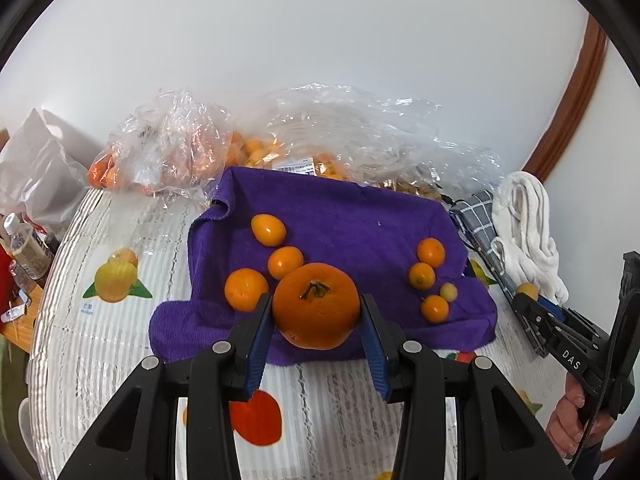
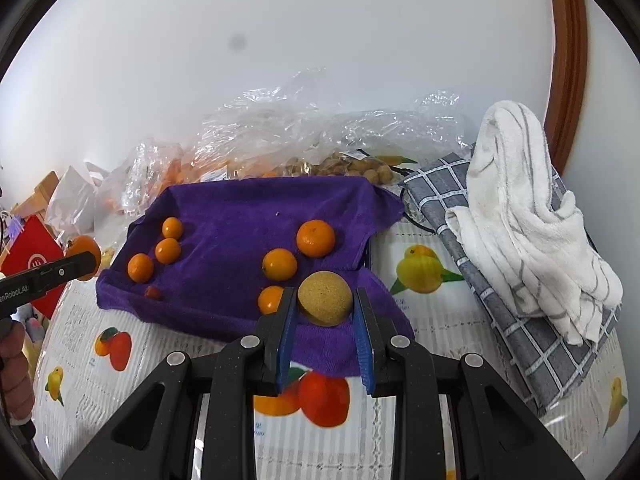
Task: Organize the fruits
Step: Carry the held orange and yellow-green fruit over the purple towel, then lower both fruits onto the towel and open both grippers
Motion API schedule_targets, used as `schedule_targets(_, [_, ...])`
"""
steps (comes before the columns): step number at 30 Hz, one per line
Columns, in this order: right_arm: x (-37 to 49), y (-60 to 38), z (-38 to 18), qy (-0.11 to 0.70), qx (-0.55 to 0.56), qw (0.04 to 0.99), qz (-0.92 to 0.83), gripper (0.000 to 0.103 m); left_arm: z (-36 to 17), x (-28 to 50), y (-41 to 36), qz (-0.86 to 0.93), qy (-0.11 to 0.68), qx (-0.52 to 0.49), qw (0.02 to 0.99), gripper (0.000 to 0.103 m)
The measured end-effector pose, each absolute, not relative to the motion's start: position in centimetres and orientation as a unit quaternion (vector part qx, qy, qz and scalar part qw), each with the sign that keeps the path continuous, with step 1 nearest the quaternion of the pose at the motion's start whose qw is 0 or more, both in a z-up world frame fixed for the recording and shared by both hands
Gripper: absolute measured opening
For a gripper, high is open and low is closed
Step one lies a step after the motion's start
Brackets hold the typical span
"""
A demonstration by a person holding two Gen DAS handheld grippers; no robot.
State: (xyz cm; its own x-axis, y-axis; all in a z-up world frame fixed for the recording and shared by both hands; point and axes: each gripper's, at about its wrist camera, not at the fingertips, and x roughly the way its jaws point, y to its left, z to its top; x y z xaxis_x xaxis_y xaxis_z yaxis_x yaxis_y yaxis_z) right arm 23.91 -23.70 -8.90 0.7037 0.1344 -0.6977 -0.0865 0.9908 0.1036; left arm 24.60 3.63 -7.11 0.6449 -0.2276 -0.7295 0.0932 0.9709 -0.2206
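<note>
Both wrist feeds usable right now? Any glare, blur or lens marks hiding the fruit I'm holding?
Left wrist view: even light, the large orange sharp between the left gripper pads; fisheye bends the table edges, and glare sits on the plastic bags only. Right wrist view: the tan round fruit is clear in the right gripper; a dark smudge shows over the wall, away from the fruit.

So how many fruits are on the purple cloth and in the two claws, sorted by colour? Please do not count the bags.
Small orange fruits on the purple cloth: 6
Big orange in the left claw: 1
Tan round fruit in the right claw: 1
Small pale yellow fruit on the cloth: 1
Small red piece on the cloth: 1
Total: 10
</note>
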Motion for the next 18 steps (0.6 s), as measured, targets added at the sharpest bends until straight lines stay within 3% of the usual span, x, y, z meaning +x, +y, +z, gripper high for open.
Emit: schedule_targets(18, [29.0, -22.5, -11.9, 0.404, 0.023, 0.911, 0.079, 0.027, -9.6, 30.6, 3.6, -0.087, 0.434, -0.102, 0.891, 0.040])
